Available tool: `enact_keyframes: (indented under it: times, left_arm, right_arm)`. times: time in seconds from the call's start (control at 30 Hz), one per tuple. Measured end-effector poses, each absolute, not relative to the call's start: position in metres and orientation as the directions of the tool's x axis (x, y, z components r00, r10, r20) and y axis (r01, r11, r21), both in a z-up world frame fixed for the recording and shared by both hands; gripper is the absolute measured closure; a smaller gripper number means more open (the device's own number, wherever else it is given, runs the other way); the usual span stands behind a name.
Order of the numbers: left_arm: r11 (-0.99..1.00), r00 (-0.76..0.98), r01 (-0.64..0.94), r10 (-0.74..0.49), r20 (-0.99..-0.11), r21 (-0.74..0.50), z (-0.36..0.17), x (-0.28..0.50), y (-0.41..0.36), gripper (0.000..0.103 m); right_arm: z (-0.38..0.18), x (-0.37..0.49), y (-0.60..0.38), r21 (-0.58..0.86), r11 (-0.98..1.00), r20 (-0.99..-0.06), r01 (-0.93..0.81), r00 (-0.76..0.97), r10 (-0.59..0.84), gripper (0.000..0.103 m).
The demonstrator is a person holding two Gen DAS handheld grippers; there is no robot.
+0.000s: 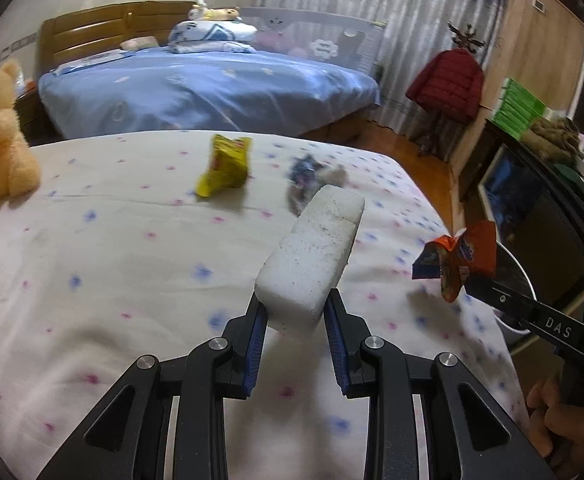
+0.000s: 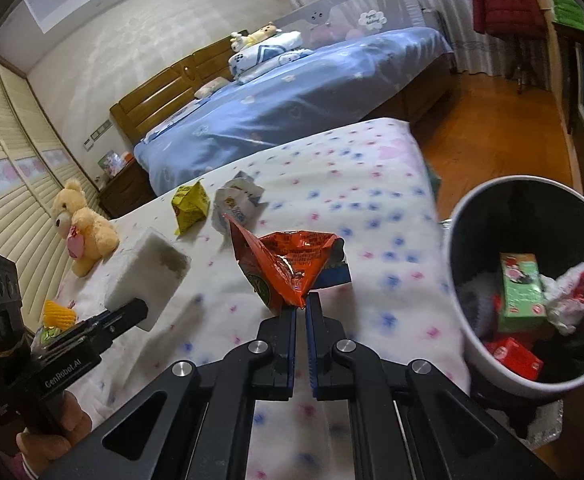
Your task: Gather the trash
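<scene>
My left gripper point(image 1: 295, 312) is shut on a white foam block point(image 1: 312, 256) and holds it above the flowered bed sheet point(image 1: 112, 260); the block also shows in the right wrist view point(image 2: 148, 276). My right gripper point(image 2: 301, 312) is shut on an orange snack wrapper point(image 2: 288, 268), held above the bed near its right edge; it also shows in the left wrist view point(image 1: 458, 258). A yellow wrapper point(image 1: 224, 166) point(image 2: 190, 206) and a crumpled blue-white wrapper point(image 1: 306, 176) point(image 2: 238, 200) lie on the bed further off. A trash bin point(image 2: 458, 280) holding several pieces of trash stands right of the bed.
A teddy bear point(image 1: 0, 140) point(image 2: 82, 228) sits on the bed at the left. A yellow net and other trash point(image 2: 56, 316) lie near the left hand. A second bed with blue sheets point(image 1: 212, 88) stands behind. A dark cabinet point(image 1: 532, 184) and wooden floor point(image 2: 492, 140) are on the right.
</scene>
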State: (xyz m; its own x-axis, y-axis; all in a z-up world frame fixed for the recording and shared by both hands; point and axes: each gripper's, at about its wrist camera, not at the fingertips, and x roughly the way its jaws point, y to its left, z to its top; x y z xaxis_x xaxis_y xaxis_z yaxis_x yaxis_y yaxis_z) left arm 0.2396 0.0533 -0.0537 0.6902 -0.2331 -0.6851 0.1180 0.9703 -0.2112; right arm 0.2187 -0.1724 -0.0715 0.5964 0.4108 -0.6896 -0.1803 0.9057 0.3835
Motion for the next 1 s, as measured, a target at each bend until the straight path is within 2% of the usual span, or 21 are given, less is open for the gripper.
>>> enact_keyframes:
  times: [1.0]
  left_arm:
    - [0.932, 0.640, 0.317, -0.348, -0.685, -0.177, -0.049, 0.240, -0.036, 0.075]
  right_arm:
    - [-0.064, 0.179, -0.268, 0.385, 0.922, -0.680, -0.030, 0.666, 0.306, 0.099]
